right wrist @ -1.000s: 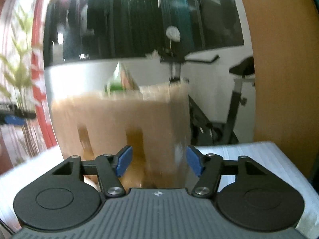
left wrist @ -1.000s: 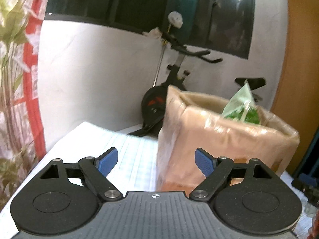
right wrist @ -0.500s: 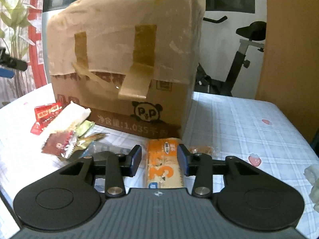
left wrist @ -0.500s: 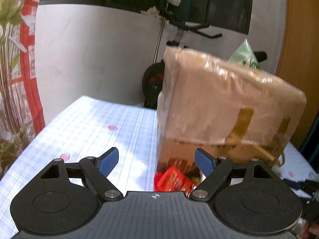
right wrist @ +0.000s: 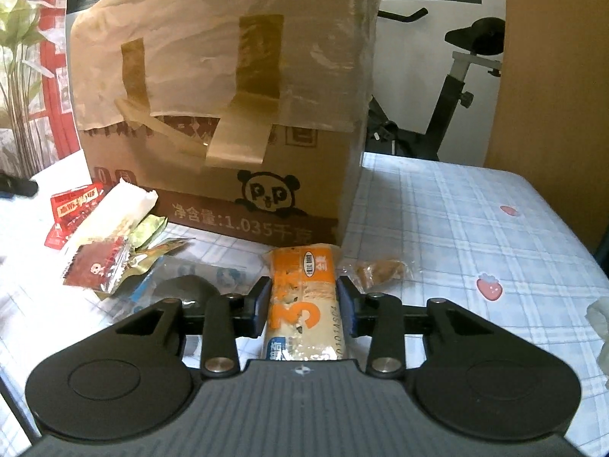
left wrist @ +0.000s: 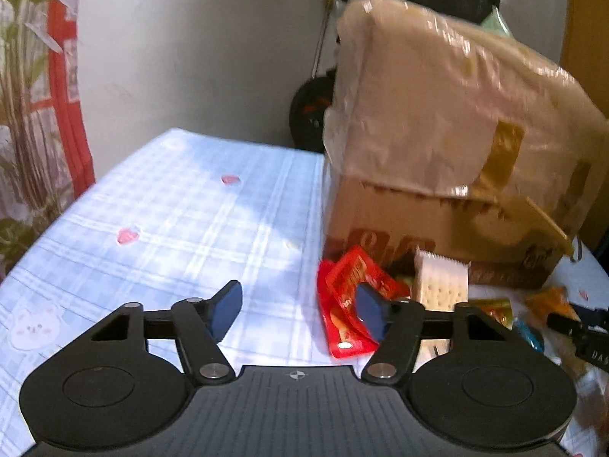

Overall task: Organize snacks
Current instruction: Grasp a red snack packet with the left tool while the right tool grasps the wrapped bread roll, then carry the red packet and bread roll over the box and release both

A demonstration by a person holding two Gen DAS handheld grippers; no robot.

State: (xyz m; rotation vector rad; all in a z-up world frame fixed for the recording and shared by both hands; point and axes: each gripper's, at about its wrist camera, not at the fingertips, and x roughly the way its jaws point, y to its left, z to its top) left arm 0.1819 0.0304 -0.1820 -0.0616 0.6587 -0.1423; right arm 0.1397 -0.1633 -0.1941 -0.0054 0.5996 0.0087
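Note:
A tall cardboard box (right wrist: 228, 95), its top wrapped in tape and film, stands on the checked tablecloth (right wrist: 456, 228). In front of it lies an orange snack packet (right wrist: 304, 278). My right gripper (right wrist: 304, 304) has both pads against its sides, and the jaws are still closing. In the left wrist view the same box (left wrist: 437, 133) is at the right. My left gripper (left wrist: 300, 310) hangs low over the cloth, jaws closing. A red snack packet (left wrist: 342, 278) lies by its right pad, partly in the gap and not pinched.
A white cracker packet (left wrist: 441, 285) lies beside the red one. Left of the orange packet are a red packet (right wrist: 74, 205), a white packet (right wrist: 114, 213) and a dark red packet (right wrist: 97, 266). A clear-wrapped brown snack (right wrist: 380, 268) lies to its right. An exercise bike (right wrist: 456, 95) stands behind the table.
Both grippers sank toward the table and tipped downward. The right jaws narrowed onto the orange packet. The left jaws narrowed, and the red packet came into view by the right pad.

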